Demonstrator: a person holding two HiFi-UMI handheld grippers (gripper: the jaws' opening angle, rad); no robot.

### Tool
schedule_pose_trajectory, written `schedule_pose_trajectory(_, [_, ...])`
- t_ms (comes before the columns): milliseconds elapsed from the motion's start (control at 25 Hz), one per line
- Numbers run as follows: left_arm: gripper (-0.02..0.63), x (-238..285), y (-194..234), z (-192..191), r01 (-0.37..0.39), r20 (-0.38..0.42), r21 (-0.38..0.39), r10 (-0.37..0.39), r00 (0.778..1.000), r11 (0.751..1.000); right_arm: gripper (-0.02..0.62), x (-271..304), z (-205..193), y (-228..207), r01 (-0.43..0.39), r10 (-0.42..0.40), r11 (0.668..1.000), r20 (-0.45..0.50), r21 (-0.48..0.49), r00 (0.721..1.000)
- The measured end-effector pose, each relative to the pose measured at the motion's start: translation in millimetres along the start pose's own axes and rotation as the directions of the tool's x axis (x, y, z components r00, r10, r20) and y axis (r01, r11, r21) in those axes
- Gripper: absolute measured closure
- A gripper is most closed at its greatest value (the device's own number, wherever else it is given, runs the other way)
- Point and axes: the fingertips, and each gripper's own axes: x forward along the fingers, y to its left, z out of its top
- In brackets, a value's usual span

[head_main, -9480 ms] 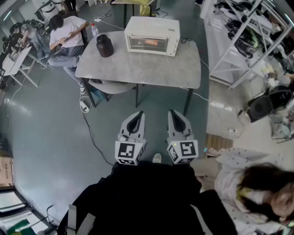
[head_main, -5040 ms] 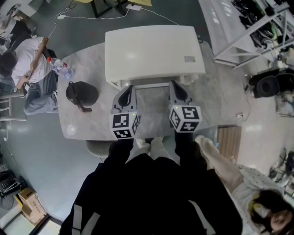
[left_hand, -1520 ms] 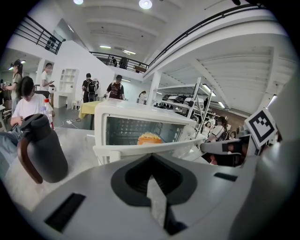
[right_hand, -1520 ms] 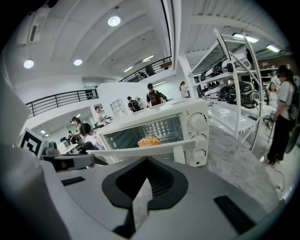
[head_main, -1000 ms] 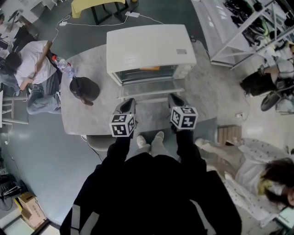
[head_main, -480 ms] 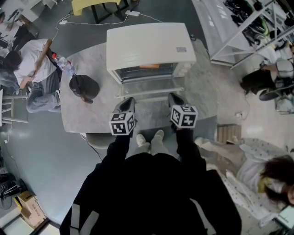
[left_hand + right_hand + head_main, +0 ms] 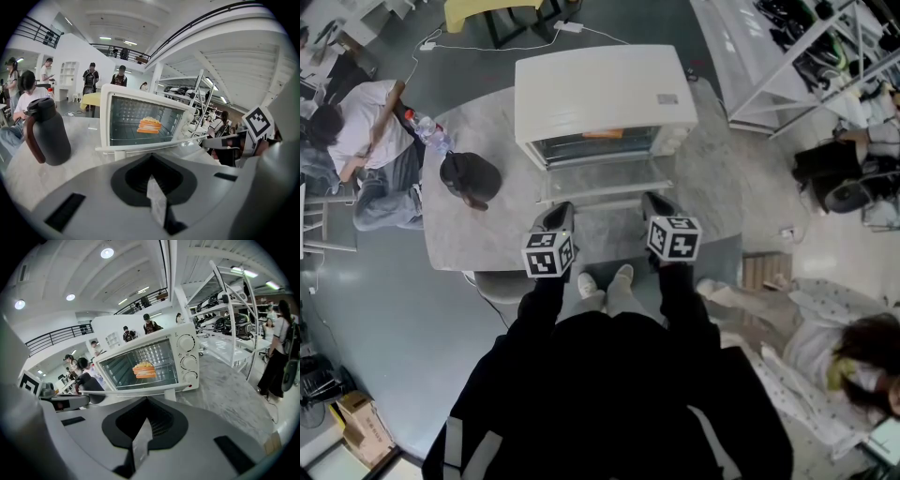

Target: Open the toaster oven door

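We note the toaster oven [image 7: 602,89] facing us, long axis across the counter [image 7: 478,234], door [image 7: 605,181] lowered open, top label [image 7: 667,99] illegible, left tool [image 7: 562,209] and right tool [image 7: 652,200] both closed, empty.

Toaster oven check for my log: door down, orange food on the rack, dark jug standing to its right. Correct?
No: the dark jug stands to the left of the toaster oven, not its right, as the head view shows. The rest holds.
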Motion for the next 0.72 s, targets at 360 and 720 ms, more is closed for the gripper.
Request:
schedule_pose_trajectory(360, [0.603,-0.8,-1.3,-8.9,0.005,-0.021,-0.006,-0.005,1.0,1.0,0.592,-0.9,-8.4,-2.0,0.004,-0.004,1.0,-0.019,0.004,1.0])
schedule_pose_trajectory(720, [0.603,0.6,-1.1,-22.5,0.008,-0.044,-0.01,-0.008,0.999,1.0,0.592,0.7,-21.7,-7.3,0.019,-0.019,1.0,-0.036,0.004,0.999])
